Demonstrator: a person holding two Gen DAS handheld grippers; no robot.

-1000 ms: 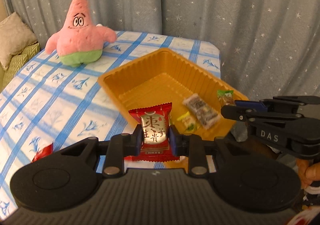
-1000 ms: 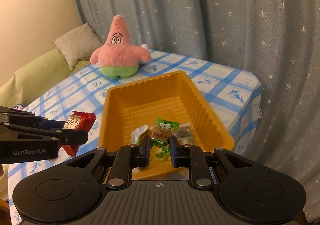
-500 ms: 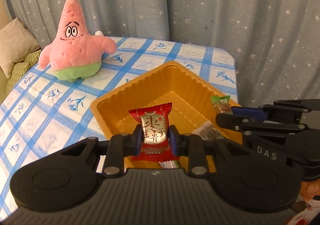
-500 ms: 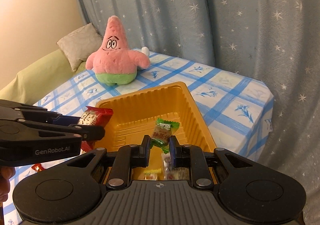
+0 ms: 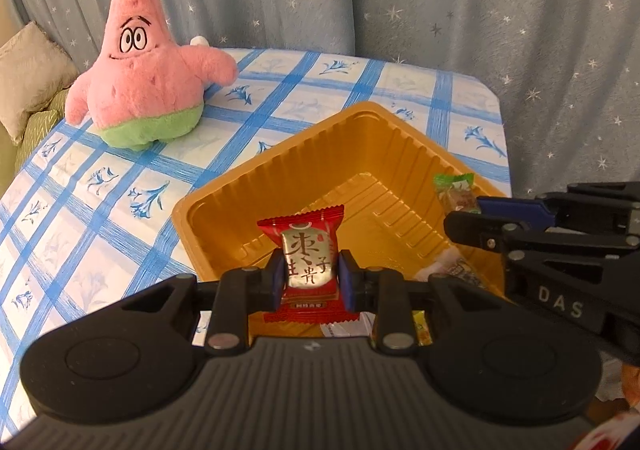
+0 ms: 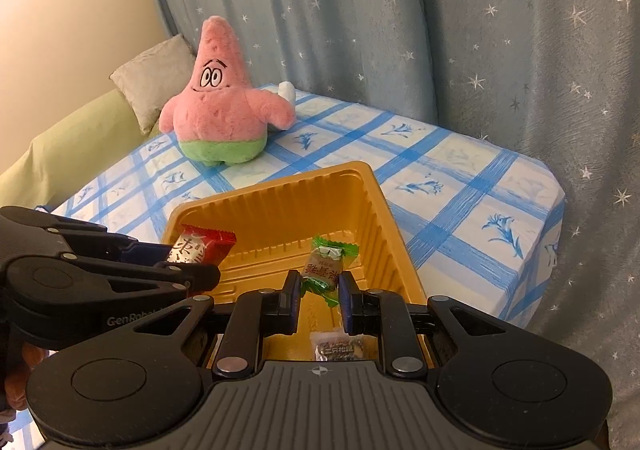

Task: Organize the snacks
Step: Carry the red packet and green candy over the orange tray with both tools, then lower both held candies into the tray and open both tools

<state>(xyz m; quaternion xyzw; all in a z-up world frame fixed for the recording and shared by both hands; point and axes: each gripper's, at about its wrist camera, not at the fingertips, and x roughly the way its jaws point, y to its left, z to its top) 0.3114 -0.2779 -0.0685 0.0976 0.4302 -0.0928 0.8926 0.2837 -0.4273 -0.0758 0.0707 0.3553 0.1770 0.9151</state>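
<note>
— Holding what on the left?
— The left gripper [image 5: 311,277] has its fingers pinched on a red snack packet [image 5: 305,265], poised over the orange tray [image 5: 224,193], likely so it drops inside, not on the tabletop [image 5: 100,185].
— And the right?
— The right gripper [image 6: 320,292] has its fingers clamped on a green-wrapped candy [image 6: 326,268], also above the tray, where other snacks already lie.

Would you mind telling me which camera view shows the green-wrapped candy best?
The right wrist view shows it best: the green-wrapped candy sits centred between the right hand-held gripper pads, label facing the camera, over the orange tray. In the left wrist view only its upper end shows at the right, behind the gripper's finger.
</note>
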